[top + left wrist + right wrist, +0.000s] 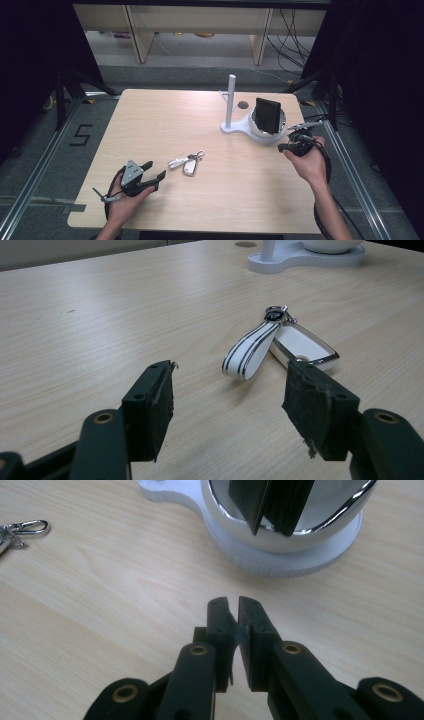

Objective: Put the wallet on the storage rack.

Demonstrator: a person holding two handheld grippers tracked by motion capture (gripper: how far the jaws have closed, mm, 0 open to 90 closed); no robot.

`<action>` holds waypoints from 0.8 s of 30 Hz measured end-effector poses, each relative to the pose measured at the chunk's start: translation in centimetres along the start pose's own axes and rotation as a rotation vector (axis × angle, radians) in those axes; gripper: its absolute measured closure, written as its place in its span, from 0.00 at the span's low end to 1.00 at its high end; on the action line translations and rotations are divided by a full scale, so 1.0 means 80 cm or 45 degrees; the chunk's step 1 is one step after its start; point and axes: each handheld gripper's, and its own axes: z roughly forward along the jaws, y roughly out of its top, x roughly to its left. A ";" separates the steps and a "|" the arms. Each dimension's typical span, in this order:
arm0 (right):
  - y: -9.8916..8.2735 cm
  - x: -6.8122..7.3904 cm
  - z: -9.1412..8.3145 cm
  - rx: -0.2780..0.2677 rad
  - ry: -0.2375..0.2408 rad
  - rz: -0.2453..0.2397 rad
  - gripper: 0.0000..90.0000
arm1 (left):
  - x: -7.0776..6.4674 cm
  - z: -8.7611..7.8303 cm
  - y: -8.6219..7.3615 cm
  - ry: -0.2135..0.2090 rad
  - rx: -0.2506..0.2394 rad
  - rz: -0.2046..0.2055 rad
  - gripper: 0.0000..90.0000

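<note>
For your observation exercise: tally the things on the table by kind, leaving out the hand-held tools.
White stand with post and bowl: 1
Black wallet, upright in the bowl: 1
Key fob: 1
White strap loop on the fob's ring: 1
Total: 4

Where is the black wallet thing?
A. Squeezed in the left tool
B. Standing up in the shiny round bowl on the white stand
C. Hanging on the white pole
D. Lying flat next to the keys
B: the flat black wallet stands upright inside the shiny silver round bowl of the white stand, away from both tools.
</note>
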 end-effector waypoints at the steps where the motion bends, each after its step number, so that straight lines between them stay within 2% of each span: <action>1: -0.005 0.002 0.001 -0.008 -0.006 0.009 0.94 | 0.000 0.000 0.000 0.000 -0.001 0.001 0.40; 4: -0.019 0.007 0.005 -0.041 -0.006 0.000 0.90 | 0.000 0.000 0.000 -0.001 0.000 0.002 0.40; 9: -0.038 0.014 0.014 -0.029 0.023 0.018 0.85 | 0.000 -0.001 0.000 0.003 0.004 -0.008 0.40; 11: -0.044 0.018 0.016 -0.020 -0.003 0.003 0.81 | 0.000 0.000 0.000 -0.007 0.007 0.002 0.40; 12: -0.047 0.021 0.018 -0.023 0.012 0.009 0.80 | 0.000 0.000 0.000 -0.009 0.006 0.001 0.40; 14: -0.053 0.024 0.023 -0.044 0.018 -0.017 0.77 | -0.001 0.000 0.001 -0.009 0.011 -0.010 0.40; 18: -0.063 0.033 0.028 -0.045 0.019 0.003 0.73 | -0.002 0.000 0.006 -0.023 0.002 -0.017 0.40; 21: -0.069 0.035 0.032 -0.067 0.029 0.002 0.71 | -0.004 0.002 0.012 -0.040 0.015 -0.014 0.39; 22: -0.070 0.037 0.032 -0.047 0.037 0.025 0.71 | -0.005 0.003 0.014 -0.043 0.030 -0.015 0.39; 23: -0.071 0.038 0.034 -0.054 0.030 0.016 0.71 | -0.005 0.005 0.016 -0.055 0.045 -0.009 0.38; 24: -0.072 0.037 0.036 -0.066 0.032 -0.019 0.70 | -0.007 0.007 0.019 -0.064 0.059 -0.004 0.38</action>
